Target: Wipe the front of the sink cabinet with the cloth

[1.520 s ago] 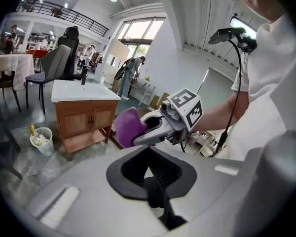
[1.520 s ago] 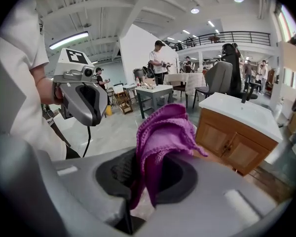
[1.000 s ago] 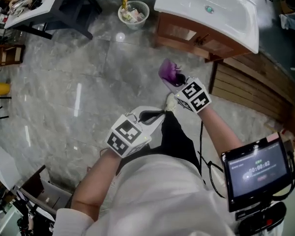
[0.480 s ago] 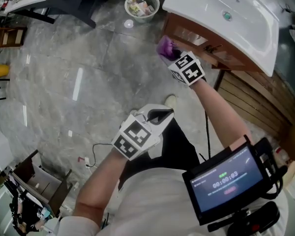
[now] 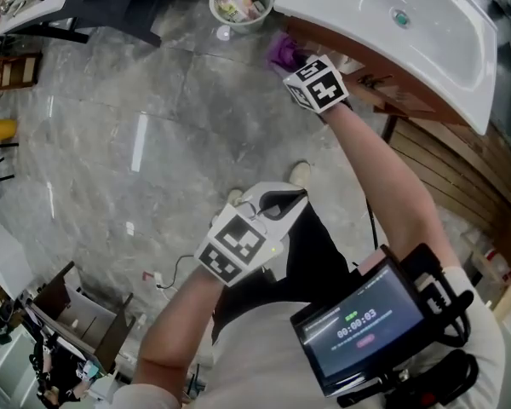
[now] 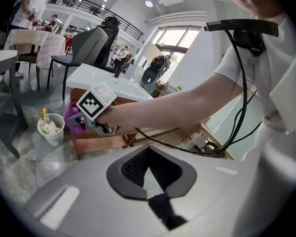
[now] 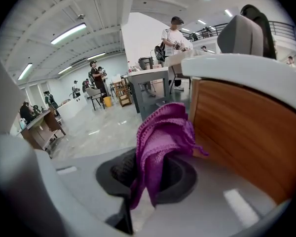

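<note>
My right gripper (image 5: 295, 65) is shut on a purple knitted cloth (image 5: 283, 51), held up against the left end of the wooden sink cabinet (image 5: 383, 88) under the white basin (image 5: 409, 15). In the right gripper view the cloth (image 7: 163, 132) stands between the jaws, its edge touching the cabinet's brown front (image 7: 246, 127). My left gripper (image 5: 277, 201) hangs low near the person's legs, shut with nothing in it. In the left gripper view the right gripper (image 6: 91, 117) and cloth (image 6: 71, 122) show at the cabinet (image 6: 101, 142).
A white mesh bin (image 5: 236, 2) with rubbish stands on the marble floor just left of the cabinet. Wooden slats (image 5: 443, 156) lean at the right. A screen (image 5: 353, 331) is strapped to the person's right arm. Chairs and tables stand at the far left.
The right gripper has risen and moved forward with the cloth, from mid-air above the floor to the cabinet's left front. The left gripper has barely moved.
</note>
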Demonstrator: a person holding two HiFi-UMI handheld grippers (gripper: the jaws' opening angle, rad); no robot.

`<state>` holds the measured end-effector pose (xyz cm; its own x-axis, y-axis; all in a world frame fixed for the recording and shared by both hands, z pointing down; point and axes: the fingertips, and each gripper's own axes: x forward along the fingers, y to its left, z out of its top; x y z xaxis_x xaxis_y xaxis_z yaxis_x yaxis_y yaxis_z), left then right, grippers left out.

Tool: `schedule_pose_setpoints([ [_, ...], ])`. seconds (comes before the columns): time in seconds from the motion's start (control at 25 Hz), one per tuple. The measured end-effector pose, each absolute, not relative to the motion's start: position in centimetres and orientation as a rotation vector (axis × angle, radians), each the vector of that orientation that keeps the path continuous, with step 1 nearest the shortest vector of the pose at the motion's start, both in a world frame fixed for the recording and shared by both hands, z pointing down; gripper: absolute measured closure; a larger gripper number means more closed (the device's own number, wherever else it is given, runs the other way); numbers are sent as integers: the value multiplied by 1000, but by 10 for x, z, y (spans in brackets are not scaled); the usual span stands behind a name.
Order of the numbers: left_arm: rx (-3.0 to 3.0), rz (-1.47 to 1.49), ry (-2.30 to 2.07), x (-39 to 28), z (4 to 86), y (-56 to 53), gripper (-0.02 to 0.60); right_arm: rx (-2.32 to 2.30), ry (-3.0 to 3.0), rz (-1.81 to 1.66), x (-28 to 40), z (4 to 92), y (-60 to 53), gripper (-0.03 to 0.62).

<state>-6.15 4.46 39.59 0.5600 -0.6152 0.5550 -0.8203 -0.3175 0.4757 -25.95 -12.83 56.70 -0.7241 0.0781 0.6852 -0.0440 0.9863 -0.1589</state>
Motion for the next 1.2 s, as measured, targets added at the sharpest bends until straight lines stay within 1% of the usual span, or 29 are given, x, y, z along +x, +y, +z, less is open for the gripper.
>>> schedule_pose_setpoints([
  [0.28,2066,377,-1112,-54,406,34,574,63,-2357,266,-239,585,-163,511],
  [0.6,2106,393,-1034,-33,407,24,574,236,-2358,389,-191,586,-196,511],
  [1.2,2224,470,-823,31,400,2,574,555,-2316,538,-40,577,-251,511],
])
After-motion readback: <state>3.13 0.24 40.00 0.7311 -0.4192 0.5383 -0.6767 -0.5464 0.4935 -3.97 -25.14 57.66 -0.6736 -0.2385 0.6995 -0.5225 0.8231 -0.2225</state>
